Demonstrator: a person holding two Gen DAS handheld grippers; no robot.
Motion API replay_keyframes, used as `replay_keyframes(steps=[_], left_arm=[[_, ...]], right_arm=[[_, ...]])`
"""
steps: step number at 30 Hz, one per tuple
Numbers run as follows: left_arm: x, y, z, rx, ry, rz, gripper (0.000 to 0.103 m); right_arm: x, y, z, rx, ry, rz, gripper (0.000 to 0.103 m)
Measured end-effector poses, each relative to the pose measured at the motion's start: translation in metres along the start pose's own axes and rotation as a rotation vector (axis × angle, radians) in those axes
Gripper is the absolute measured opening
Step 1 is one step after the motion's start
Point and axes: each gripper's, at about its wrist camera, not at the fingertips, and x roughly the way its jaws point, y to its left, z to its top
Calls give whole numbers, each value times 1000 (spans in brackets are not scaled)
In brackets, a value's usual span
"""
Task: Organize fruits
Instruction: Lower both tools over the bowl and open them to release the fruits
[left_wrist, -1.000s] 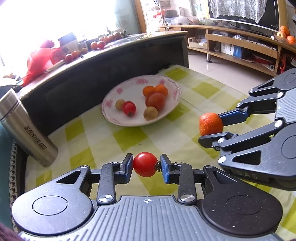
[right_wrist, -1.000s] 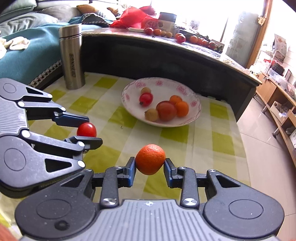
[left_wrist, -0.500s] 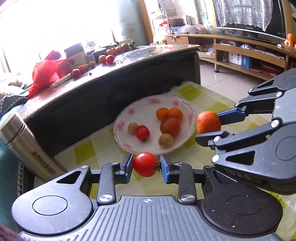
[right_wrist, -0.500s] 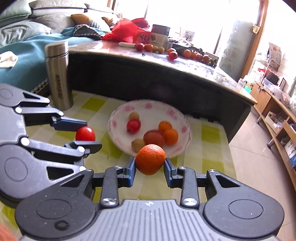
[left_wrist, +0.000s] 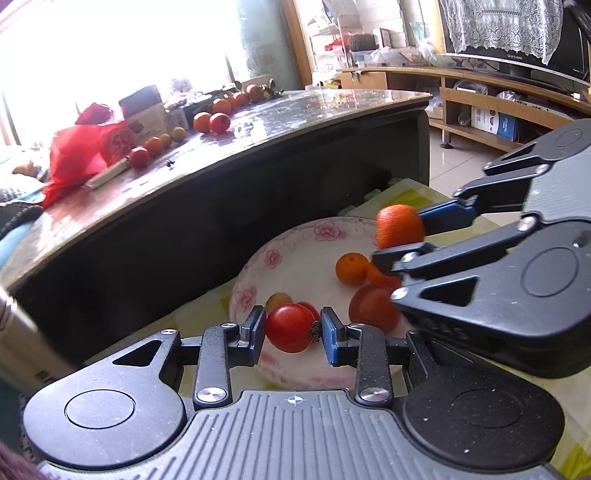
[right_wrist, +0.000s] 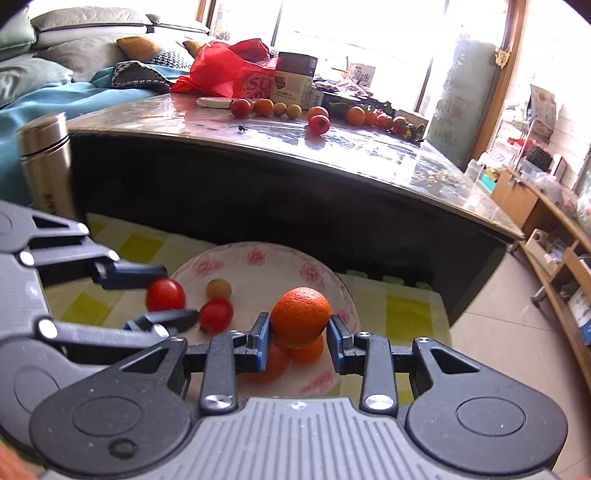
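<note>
Hovering over the plate (right_wrist: 314, 271), the right gripper (right_wrist: 298, 334) clamped an orange (right_wrist: 300, 316) above the right-side fruit, while the left gripper (left_wrist: 292, 328) pinched a tomato (left_wrist: 290, 326) just inside the near rim; both drops lay straight down.

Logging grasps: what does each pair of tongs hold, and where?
Left tongs: red tomato, pinched at its sides. Right tongs: orange, likewise.

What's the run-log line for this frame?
left gripper: holds tomato | right gripper: holds orange | both over plate
</note>
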Motion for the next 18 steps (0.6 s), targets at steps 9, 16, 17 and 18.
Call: replay_keyframes(steps=[9, 16, 17, 18], left_arm=[[34, 9, 6, -38, 37, -10, 40], [44, 13, 6, -64, 47, -19, 44], [44, 14, 6, -65, 48, -20, 44], [45, 14, 7, -65, 48, -19, 44]], right_arm=[[39, -11, 8, 25, 12, 27, 39], [52, -11, 11, 20, 15, 39, 39], [53, -11, 11, 24, 15, 48, 39], [54, -11, 11, 28, 16, 51, 39]])
